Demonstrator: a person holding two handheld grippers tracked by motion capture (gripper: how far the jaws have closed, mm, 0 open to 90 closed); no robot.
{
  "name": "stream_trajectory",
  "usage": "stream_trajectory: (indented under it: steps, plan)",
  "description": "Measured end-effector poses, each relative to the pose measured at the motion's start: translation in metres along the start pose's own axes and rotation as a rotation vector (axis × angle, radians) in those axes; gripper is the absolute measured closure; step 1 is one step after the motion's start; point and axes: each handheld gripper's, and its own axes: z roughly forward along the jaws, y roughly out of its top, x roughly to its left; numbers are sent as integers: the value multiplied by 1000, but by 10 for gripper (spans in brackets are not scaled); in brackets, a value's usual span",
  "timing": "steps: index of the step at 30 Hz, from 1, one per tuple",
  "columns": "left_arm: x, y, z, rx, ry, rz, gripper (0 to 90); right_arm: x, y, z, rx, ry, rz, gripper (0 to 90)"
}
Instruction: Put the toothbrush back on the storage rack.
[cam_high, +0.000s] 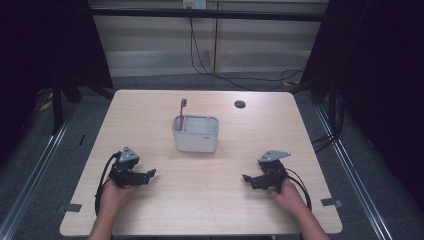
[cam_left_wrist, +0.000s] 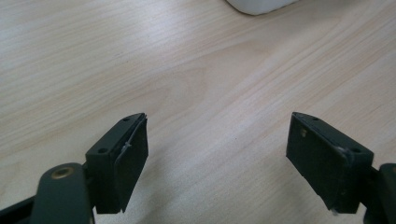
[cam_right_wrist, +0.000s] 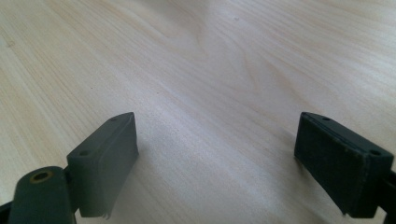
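A white rectangular holder (cam_high: 195, 133) stands at the middle of the wooden table (cam_high: 210, 200), with a pink toothbrush (cam_high: 182, 111) upright in its left end. My left gripper (cam_high: 150, 174) rests low at the front left, open, jaws wide apart over bare wood (cam_left_wrist: 217, 135). My right gripper (cam_high: 246, 178) rests at the front right, open too, nothing between its jaws (cam_right_wrist: 217, 140). In the left gripper view the holder's white bottom corner (cam_left_wrist: 259, 5) peeks in at the top edge.
A dark round hole (cam_high: 240, 104) sits in the table near its far right. Cables trail from both grippers toward the front edge. Black curtains flank the table, and loose cables (cam_high: 215, 70) lie on the floor behind it.
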Motion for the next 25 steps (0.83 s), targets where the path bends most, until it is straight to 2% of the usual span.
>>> stream_trajectory:
  steps: [3,5,9,11,14,17,20,22,25]
  plan:
    - [0,-1,1,18,-2,21,209,0,0,0,-1,1,-1,128]
    - [0,-1,2,21,-6,15,208,0,0,0,1,0,2,128]
    - [0,-4,4,50,9,31,208,0,0,0,1,0,1,128]
    - [2,-6,5,40,-7,9,202,0,0,0,1,0,1,128]
    - [2,-6,6,37,-13,2,185,0,0,0,0,0,0,128]
    - [2,-7,7,34,-13,12,152,0,0,0,1,0,2,128]
    - [1,-10,7,6,-19,7,146,0,0,0,1,0,1,128]
    - [2,-12,7,-4,-21,18,142,0,0,0,1,0,0,128]
    - [3,-11,7,-2,-27,21,140,0,0,0,1,0,1,128]
